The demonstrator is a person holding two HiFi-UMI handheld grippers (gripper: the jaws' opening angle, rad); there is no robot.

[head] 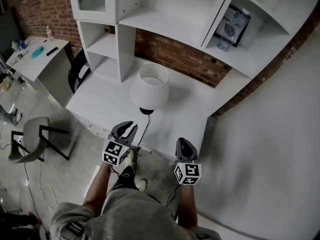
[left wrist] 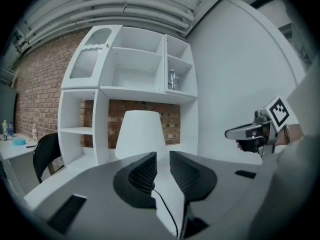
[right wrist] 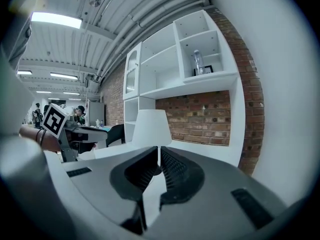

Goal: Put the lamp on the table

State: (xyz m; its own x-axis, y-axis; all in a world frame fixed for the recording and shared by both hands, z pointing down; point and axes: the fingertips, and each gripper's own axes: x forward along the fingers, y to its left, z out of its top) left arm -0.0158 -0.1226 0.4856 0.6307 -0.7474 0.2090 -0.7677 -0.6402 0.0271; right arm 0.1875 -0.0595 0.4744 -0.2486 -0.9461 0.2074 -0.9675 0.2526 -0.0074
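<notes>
A lamp with a white shade and a small black base stands upright on the white table, near its front edge. Its black cord runs off that edge toward me. My left gripper hovers at the table's front edge just short of the base, jaws partly open with a clear gap and nothing between the pads. In the left gripper view the shade rises beyond the left gripper. My right gripper hangs to the right, off the edge, shut and empty; the right gripper view shows the right gripper before the shade.
A white shelf unit stands on the table's back against a brick wall, holding a bottle. A black chair is at the table's left end, a grey chair on the floor. A white wall closes the right.
</notes>
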